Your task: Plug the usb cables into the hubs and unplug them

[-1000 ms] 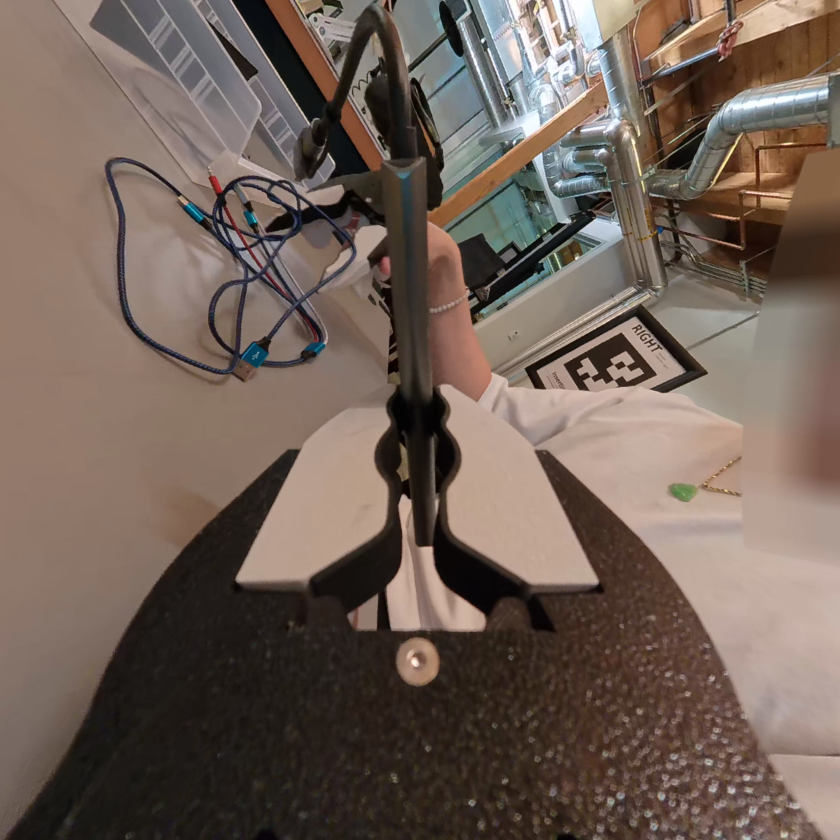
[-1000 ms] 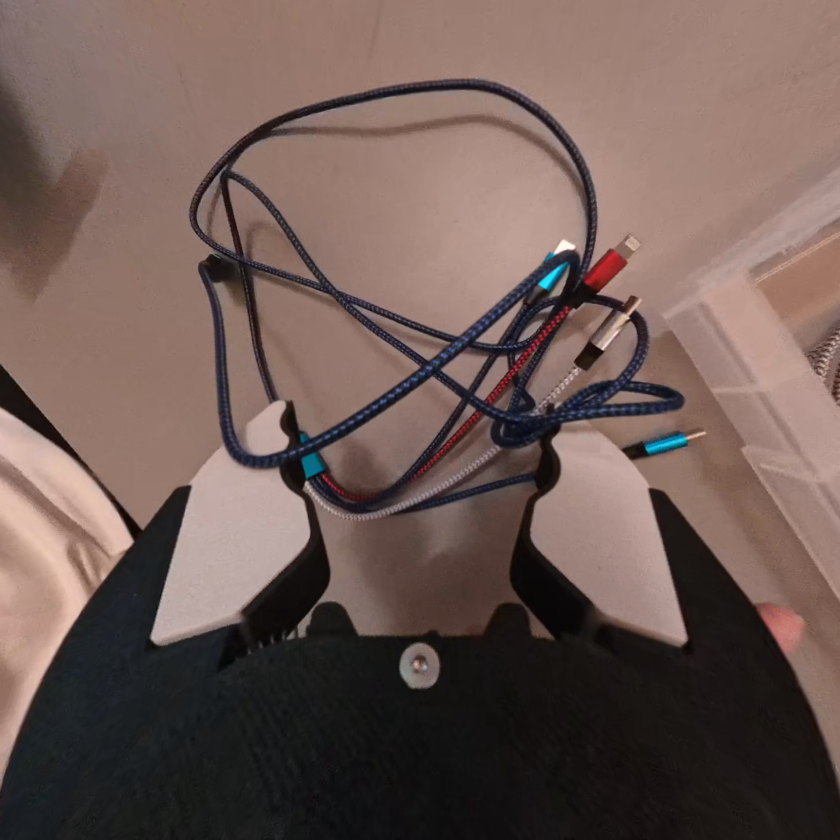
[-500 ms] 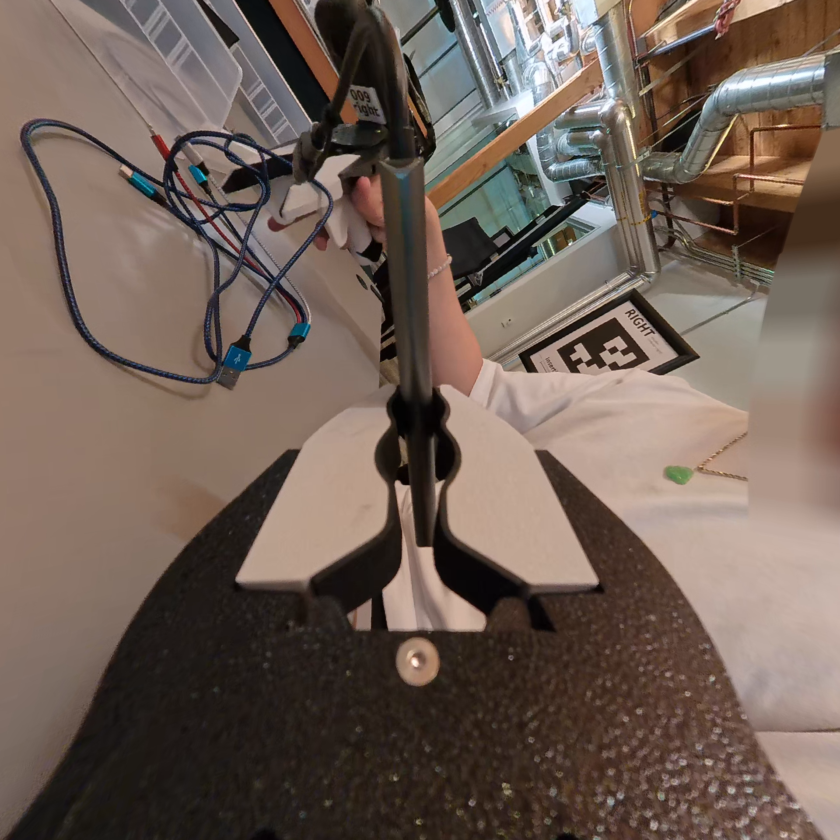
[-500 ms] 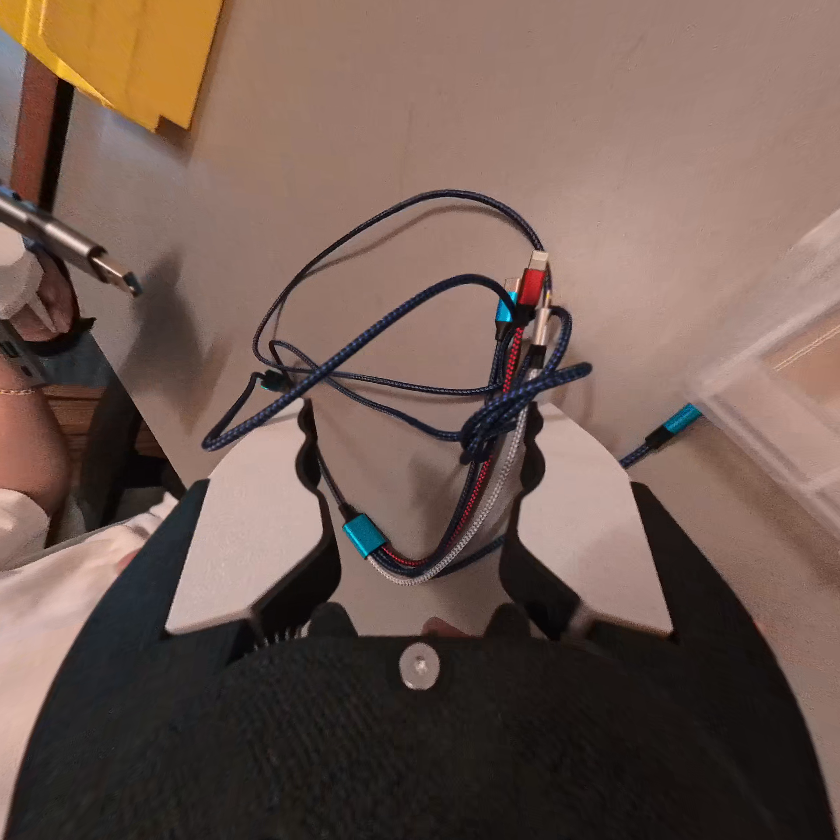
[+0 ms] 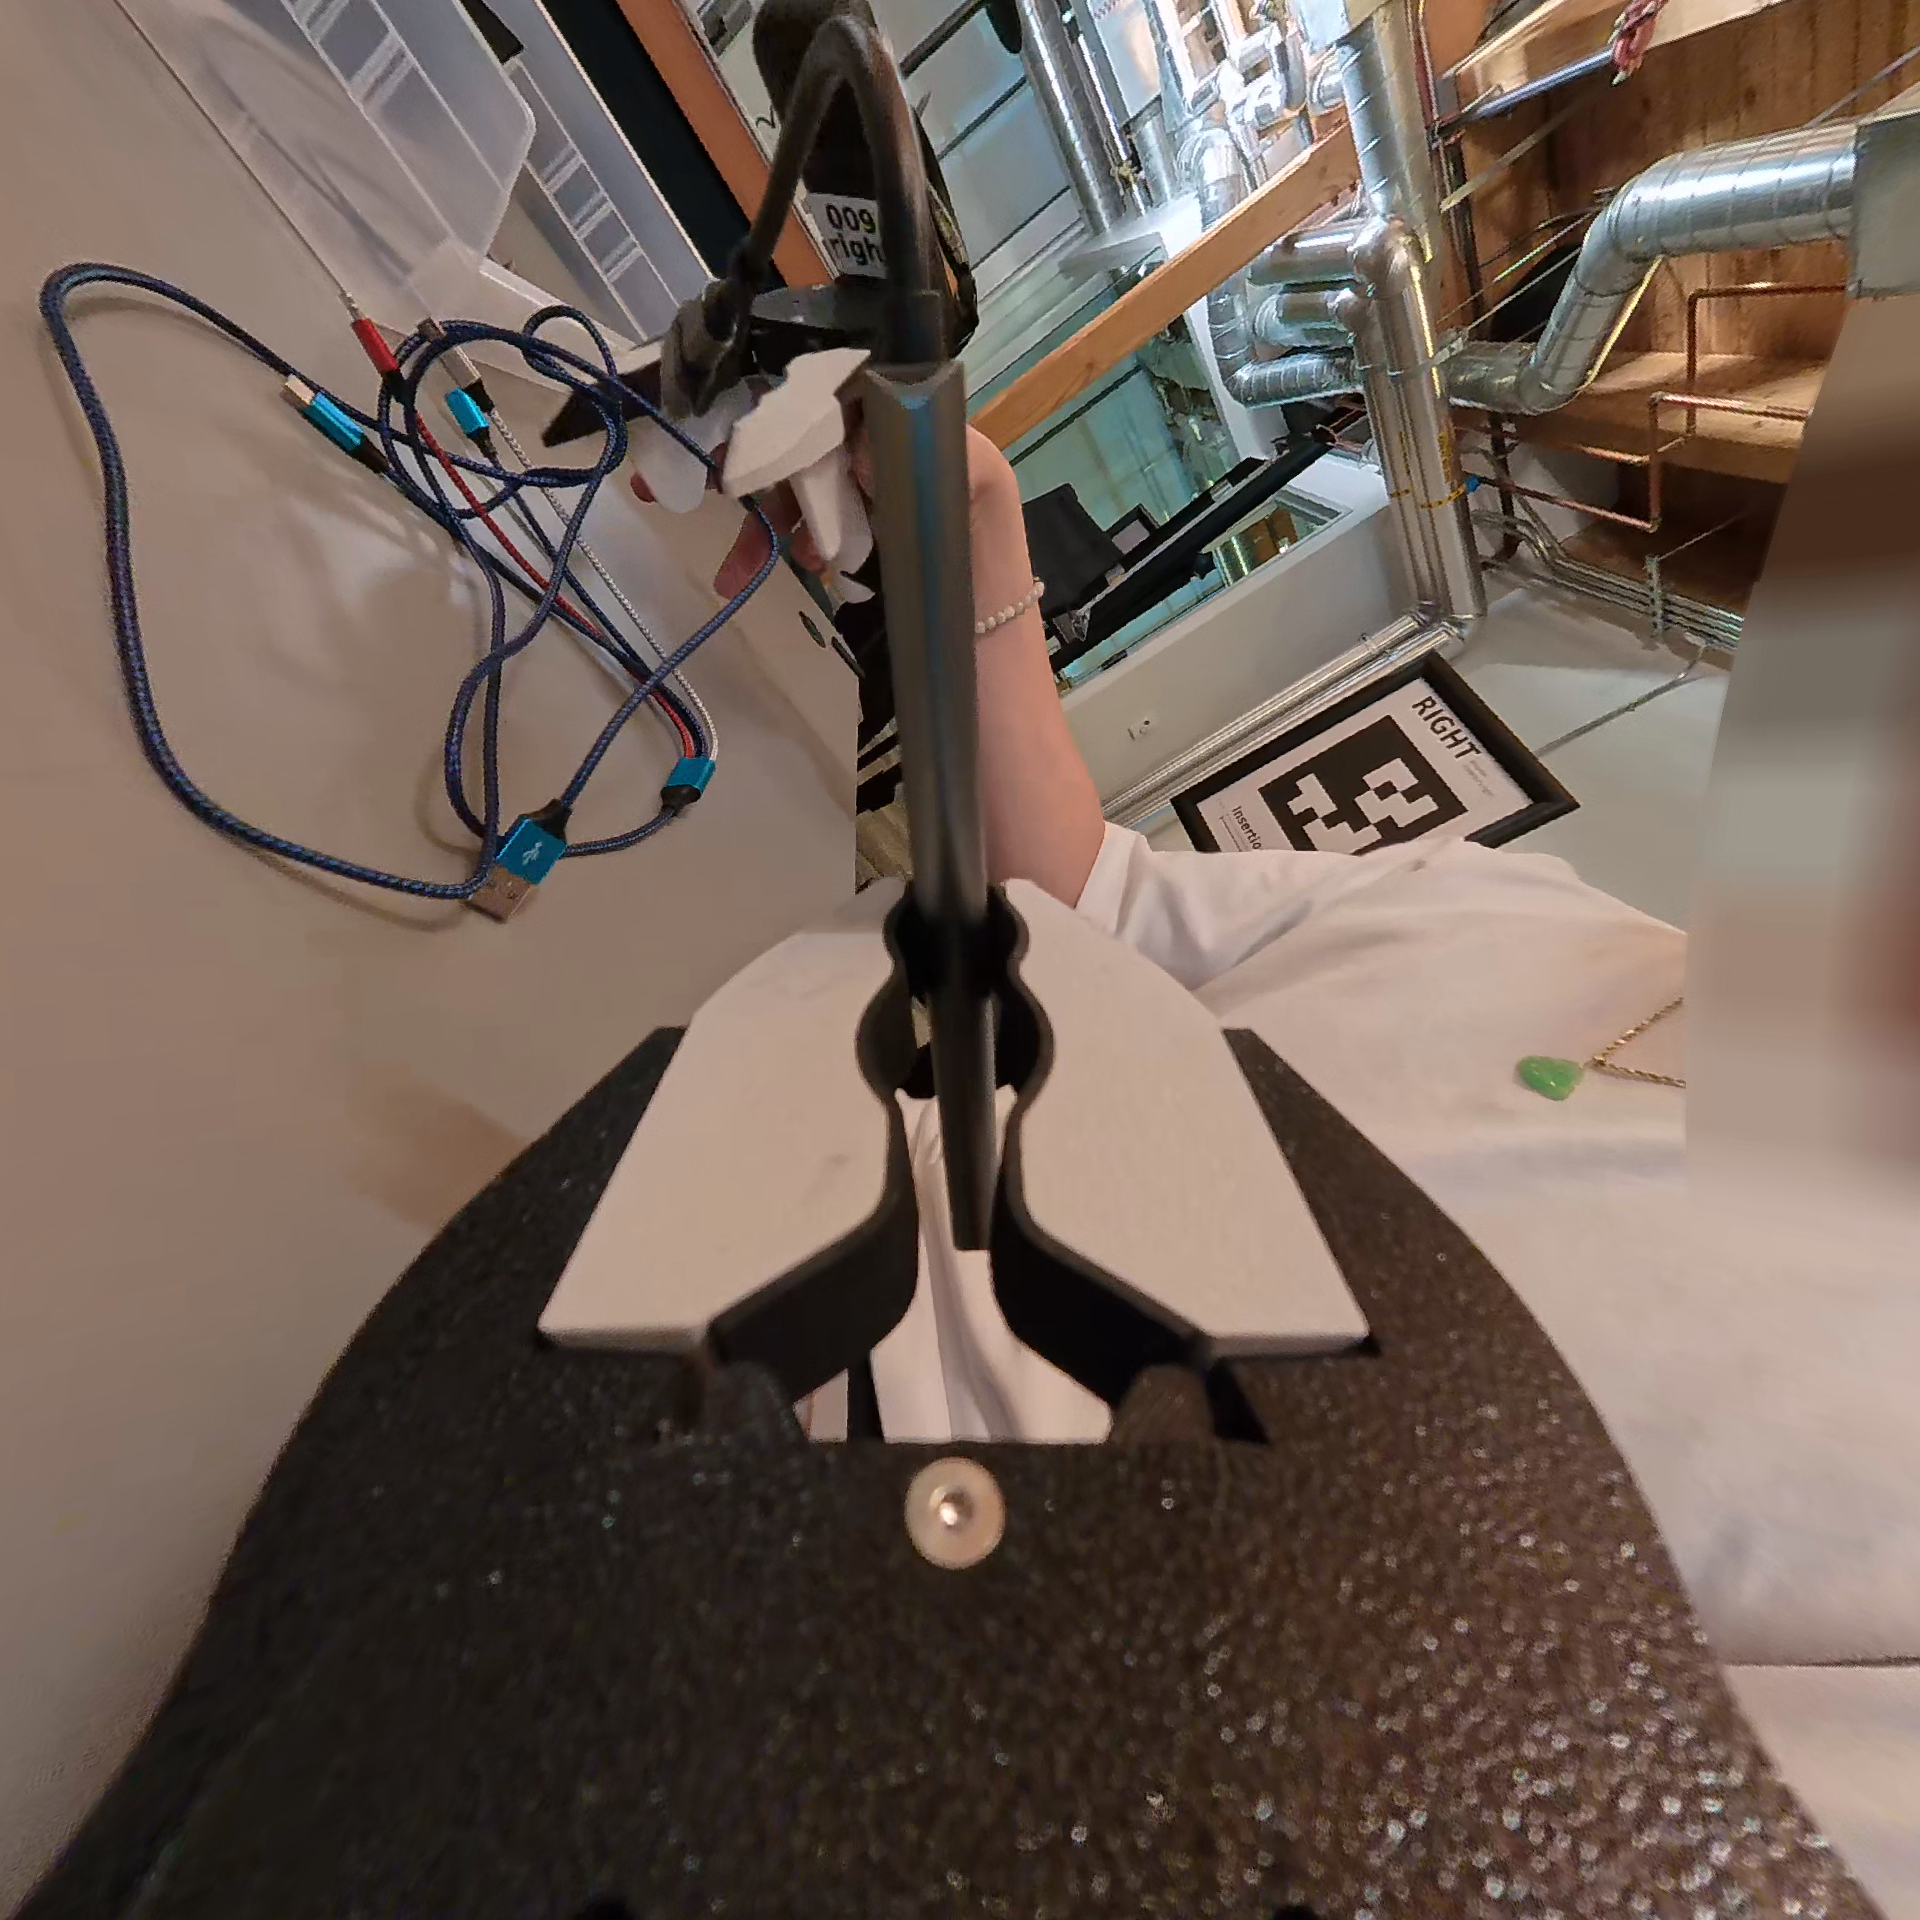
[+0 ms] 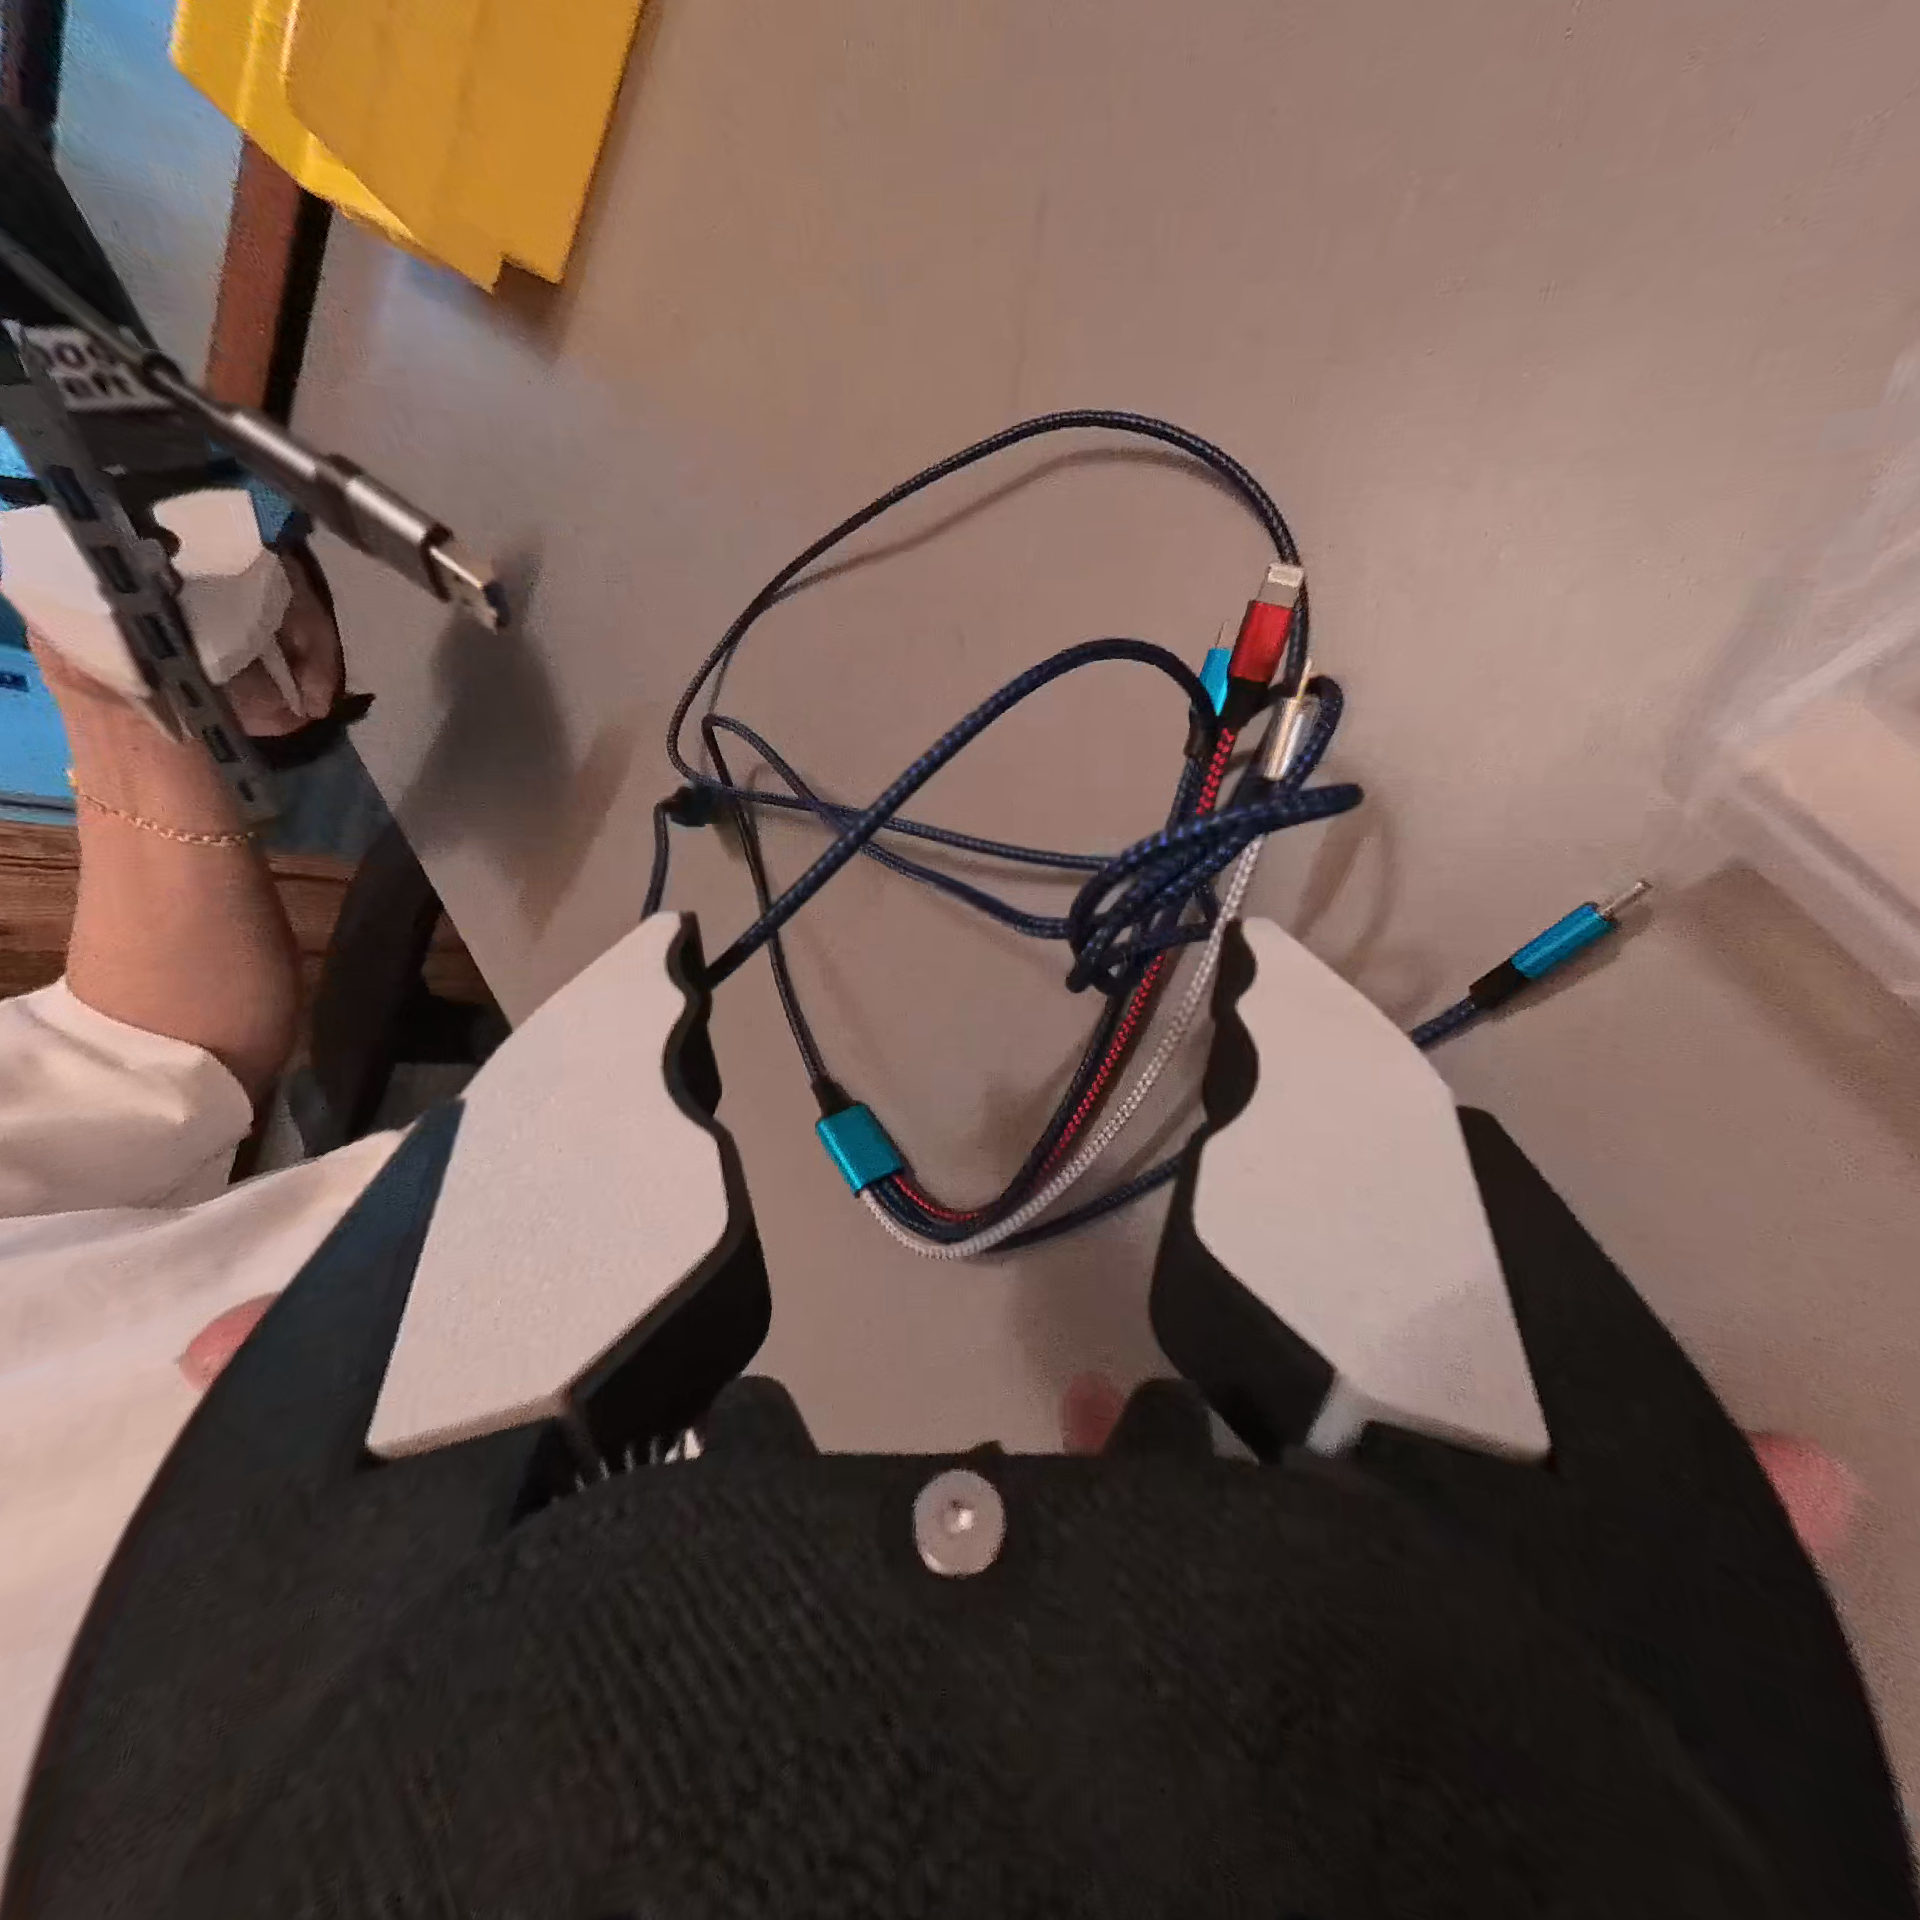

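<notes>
My left gripper [image 5: 951,925] is shut on a thin grey USB hub [image 5: 930,675], held edge-on off the table's edge, its own cable arching over the top. In the right wrist view the hub [image 6: 125,603] shows a row of blue ports, and its plug [image 6: 457,566] hangs over the table edge. A tangle of blue, red and white braided USB cables [image 5: 520,582] lies on the beige table [image 5: 208,1039]. My right gripper [image 6: 961,935] is open just above this bundle [image 6: 1143,883], with a teal cable joint [image 6: 857,1148] between its fingers. It grips nothing.
A clear plastic organiser box [image 5: 416,135] stands behind the cables; it also shows in the right wrist view [image 6: 1818,748]. One teal-tipped connector [image 6: 1558,940] lies apart on the right. A yellow sheet [image 6: 436,125] sits at the far corner. The table edge runs close by the hub. My right gripper is the nearer one to the teal-tipped connector [image 6: 1558,940]: about 5 centimeters, against 35 centimeters.
The right gripper has swung left over the cables, staying open, so the hub and left gripper came into its view. The left gripper still holds the hub and has turned slightly.
</notes>
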